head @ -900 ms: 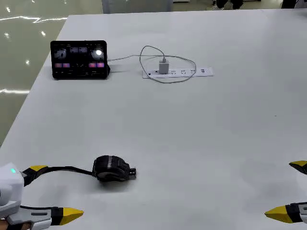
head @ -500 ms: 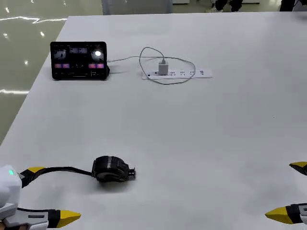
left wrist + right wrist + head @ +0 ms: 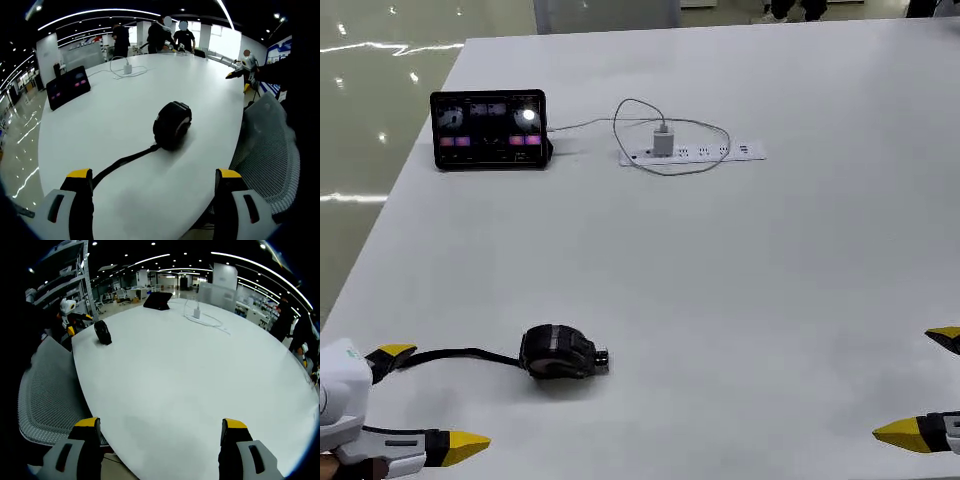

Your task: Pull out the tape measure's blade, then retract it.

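Observation:
A black tape measure (image 3: 560,352) lies on the white table (image 3: 720,260), near its front left part, with a black wrist strap (image 3: 455,355) trailing left from it. No blade is drawn out. My left gripper (image 3: 428,397) is open at the table's front left corner, its far yellow tip close to the strap's end. In the left gripper view the tape measure (image 3: 171,124) lies a little ahead of the open left gripper (image 3: 150,181), and the strap (image 3: 122,162) runs back towards the left jaw. My right gripper (image 3: 925,385) is open at the front right edge, far from the tape measure (image 3: 103,332).
A tablet (image 3: 488,129) with a lit screen stands at the back left. A white power strip (image 3: 692,152) with a charger and looped cable lies beside it. A grey mesh chair (image 3: 47,390) sits below the table's near edge. People stand at the far end (image 3: 165,35).
The head camera shifted a little, so the whole scene slid slightly right and down. The tape measure and both grippers stay where they were.

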The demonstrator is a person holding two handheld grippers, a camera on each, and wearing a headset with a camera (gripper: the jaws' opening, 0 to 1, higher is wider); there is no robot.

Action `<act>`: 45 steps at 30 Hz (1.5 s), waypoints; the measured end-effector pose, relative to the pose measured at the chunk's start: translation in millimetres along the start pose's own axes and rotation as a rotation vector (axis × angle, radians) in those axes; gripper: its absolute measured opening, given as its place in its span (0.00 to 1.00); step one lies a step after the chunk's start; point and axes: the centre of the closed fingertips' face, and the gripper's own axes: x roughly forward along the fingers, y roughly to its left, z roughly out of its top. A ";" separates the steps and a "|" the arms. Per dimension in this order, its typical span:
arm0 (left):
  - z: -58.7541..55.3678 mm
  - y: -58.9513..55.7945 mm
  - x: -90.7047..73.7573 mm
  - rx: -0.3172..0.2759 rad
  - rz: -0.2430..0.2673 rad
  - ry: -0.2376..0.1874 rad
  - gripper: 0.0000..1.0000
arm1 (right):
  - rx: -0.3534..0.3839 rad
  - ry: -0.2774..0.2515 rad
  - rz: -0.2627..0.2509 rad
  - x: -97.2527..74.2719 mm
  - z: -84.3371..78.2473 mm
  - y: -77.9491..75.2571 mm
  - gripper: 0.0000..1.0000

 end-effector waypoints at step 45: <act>14.7 -19.5 41.6 0.326 -0.248 0.211 0.99 | -0.278 0.009 0.225 51.4 67.8 43.4 0.99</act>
